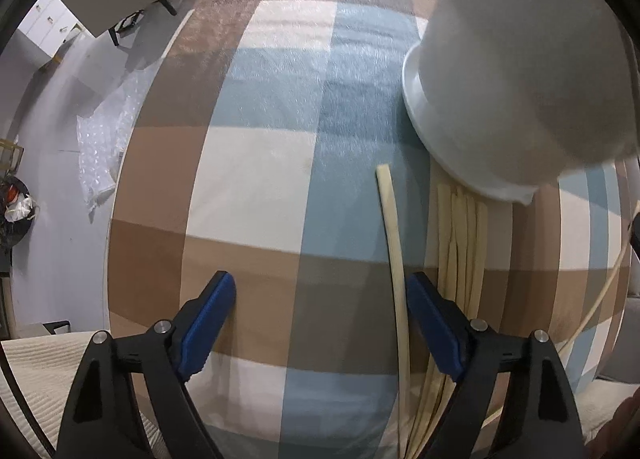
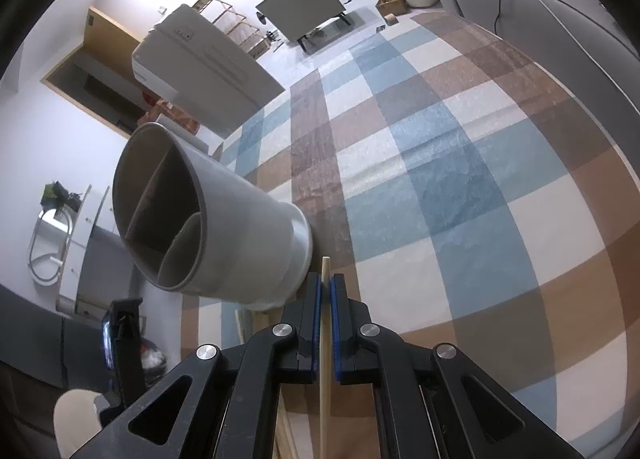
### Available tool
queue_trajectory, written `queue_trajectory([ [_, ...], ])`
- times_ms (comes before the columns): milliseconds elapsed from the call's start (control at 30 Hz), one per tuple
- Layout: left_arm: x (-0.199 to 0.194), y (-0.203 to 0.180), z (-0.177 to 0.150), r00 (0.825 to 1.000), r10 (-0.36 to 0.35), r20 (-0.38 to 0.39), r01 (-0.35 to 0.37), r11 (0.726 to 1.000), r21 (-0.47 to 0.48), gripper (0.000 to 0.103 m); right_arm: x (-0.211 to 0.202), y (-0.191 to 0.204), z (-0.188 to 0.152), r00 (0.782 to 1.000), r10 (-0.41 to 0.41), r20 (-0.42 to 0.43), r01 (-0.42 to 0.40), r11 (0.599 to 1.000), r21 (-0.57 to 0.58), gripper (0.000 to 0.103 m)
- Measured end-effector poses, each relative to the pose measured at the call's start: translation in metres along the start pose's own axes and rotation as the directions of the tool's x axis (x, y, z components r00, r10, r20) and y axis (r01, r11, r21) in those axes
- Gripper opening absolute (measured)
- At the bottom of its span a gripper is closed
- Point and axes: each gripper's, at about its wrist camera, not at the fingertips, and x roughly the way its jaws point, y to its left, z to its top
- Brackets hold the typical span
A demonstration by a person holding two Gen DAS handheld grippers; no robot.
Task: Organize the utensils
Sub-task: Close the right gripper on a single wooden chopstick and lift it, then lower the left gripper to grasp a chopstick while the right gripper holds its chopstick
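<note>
So the single chopstick (image 2: 325, 339) is pinched between the right gripper (image 2: 325, 291) fingers, which are clamped together on it. It runs lengthwise through the narrow slot between the blue pads, with its tip poking out just past the fingertips and the rest trailing back under the gripper body.

Just left of that tip, and a little farther away, stands the grey utensil holder (image 2: 224, 219). It's upright on the checked carpet (image 2: 460, 179), looks tilted only because of the lens, and has dividers inside splitting it into compartments. Its wider white base sits on the carpet close to the chopstick's tip, though I can't tell whether they touch.

Over in the left wrist view, the left gripper (image 1: 322, 319) points down at the carpet with its fingers spread wide apart and nothing gripped. One loose chopstick (image 1: 394, 259) lies on the carpet just inside the right-hand finger (image 1: 434, 327), right beside its pad but not squeezed. A bundle of more chopsticks (image 1: 460, 243) lies just right of that finger, outside the gap, its far ends tucked under the holder's base. The holder (image 1: 520, 79) fills the far right of this view.
</note>
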Motion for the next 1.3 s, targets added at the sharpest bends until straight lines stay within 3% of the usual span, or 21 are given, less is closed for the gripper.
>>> queue_trajectory([
  [133, -0.001, -0.005, 0.013, 0.999, 0.02, 0.044, -0.021, 1.0, 0.013, 0.084, -0.004, 0.005, 0.002, 1.0, 0.005, 0.013, -0.005, 1.0, -0.021, 0.004],
  [233, 0.0, -0.006, 0.02, 0.996, 0.038, 0.078, -0.039, 0.999, 0.008, 0.072, -0.007, 0.004, 0.005, 1.0, 0.01, 0.022, -0.009, 1.0, -0.018, 0.004],
  [300, 0.002, -0.003, 0.02, 0.997, 0.006, 0.073, -0.004, 1.0, -0.025, 0.067, -0.008, 0.003, 0.006, 1.0, 0.016, 0.025, -0.016, 1.0, -0.009, 0.004],
  [400, 0.001, -0.002, 0.019, 0.996, 0.0, 0.093, 0.002, 1.0, -0.026, 0.048, -0.008, 0.004, 0.007, 1.0, 0.014, 0.028, -0.013, 1.0, -0.015, 0.004],
  [467, -0.001, -0.008, 0.018, 0.994, -0.011, 0.106, 0.01, 1.0, 0.016, 0.018, -0.008, 0.005, 0.007, 0.999, 0.014, 0.029, -0.013, 1.0, -0.019, 0.004],
  [567, -0.002, -0.017, 0.015, 0.993, -0.023, 0.113, 0.017, 0.998, 0.06, 0.004, -0.007, 0.007, 0.007, 1.0, 0.016, 0.027, -0.015, 1.0, -0.021, 0.004],
  [700, -0.007, -0.013, 0.009, 0.992, -0.067, 0.108, 0.063, 0.997, 0.034, 0.002, -0.009, 0.013, 0.005, 0.999, 0.012, 0.032, -0.011, 0.999, -0.042, 0.004],
  [833, -0.021, -0.014, 0.003, 0.987, -0.072, 0.143, 0.066, 0.997, 0.046, 0.002, -0.013, 0.023, 0.001, 0.999, 0.008, 0.038, -0.005, 0.997, -0.075, 0.004],
  [1033, -0.049, -0.015, -0.004, 0.968, -0.126, 0.219, 0.122, 0.992, 0.035, 0.002, -0.023, 0.041, -0.009, 0.998, -0.005, 0.062, 0.014, 0.989, -0.144, 0.004],
  [1133, -0.071, -0.015, -0.01, 0.944, -0.161, 0.287, 0.158, 0.987, 0.034, 0.002, -0.031, 0.051, -0.014, 0.997, -0.002, 0.083, 0.016, 0.985, -0.171, 0.004],
  [1300, -0.111, -0.011, -0.018, 0.88, -0.234, 0.413, 0.24, 0.97, 0.038, 0.002, -0.046, 0.071, -0.021, 0.991, 0.017, 0.131, 0.014, 0.972, -0.236, 0.004],
])
